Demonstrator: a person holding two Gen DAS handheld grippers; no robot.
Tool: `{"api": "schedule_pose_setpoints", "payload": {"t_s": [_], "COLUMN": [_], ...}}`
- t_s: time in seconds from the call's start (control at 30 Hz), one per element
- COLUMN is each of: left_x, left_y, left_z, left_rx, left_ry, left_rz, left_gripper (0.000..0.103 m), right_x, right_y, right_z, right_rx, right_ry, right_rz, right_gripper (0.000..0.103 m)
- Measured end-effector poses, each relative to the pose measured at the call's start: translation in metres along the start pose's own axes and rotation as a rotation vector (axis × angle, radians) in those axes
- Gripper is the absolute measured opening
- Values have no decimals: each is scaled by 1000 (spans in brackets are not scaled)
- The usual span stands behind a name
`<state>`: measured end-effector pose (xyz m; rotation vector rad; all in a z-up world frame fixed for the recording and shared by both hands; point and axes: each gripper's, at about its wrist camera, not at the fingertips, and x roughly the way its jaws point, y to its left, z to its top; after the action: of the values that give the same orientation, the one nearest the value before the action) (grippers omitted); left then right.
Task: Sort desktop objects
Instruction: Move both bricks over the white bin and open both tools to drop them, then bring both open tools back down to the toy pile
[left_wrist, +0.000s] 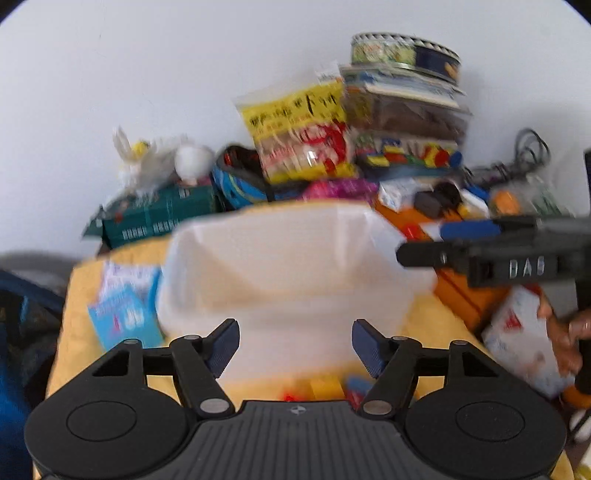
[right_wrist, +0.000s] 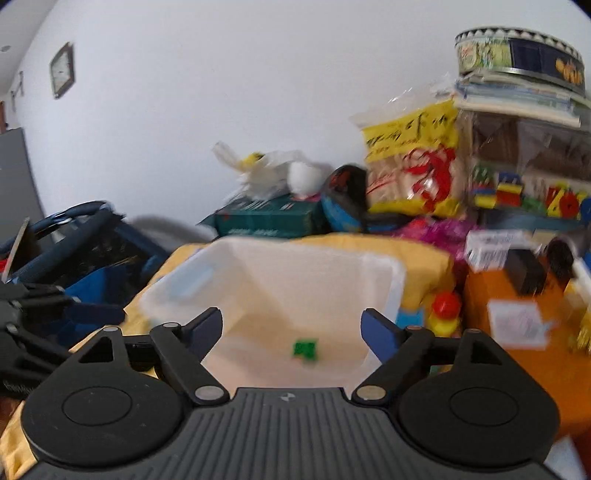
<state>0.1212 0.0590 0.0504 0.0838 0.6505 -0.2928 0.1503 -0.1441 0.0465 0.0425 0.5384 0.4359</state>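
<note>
Hovering both claws, left and right, spread wide and empty, over white bin holding only green block; leaving most clutter unsorted.

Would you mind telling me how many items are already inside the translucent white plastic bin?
1: a small green block lies on the floor of the translucent white plastic bin, near its front. The left view is too blurred to confirm others.

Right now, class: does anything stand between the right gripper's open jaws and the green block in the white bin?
Nothing visible does. The right gripper points into the open-topped white bin, where the green block lies alone on the bottom.
</note>
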Motion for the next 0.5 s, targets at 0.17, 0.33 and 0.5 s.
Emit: {"api": "schedule_pose_setpoints", "payload": {"t_s": [0.17, 0.33, 0.5], "left_x": [0, 8, 10], "left_y": [-12, -19, -24], "left_z": [-65, -113, -131], "left_rx": [-28, -74, -75], "left_ry": [109, 268, 323], "left_rz": [-17, -55, -67], "left_gripper": [71, 71, 71], "right_x": [-10, -10, -14], "right_y": [2, 5, 15], "right_z": [-50, -103, -131], "right_rx": [78, 85, 21], "right_ry": [53, 185, 268], "right_rz": [42, 43, 50], "right_gripper": [89, 88, 77]}}
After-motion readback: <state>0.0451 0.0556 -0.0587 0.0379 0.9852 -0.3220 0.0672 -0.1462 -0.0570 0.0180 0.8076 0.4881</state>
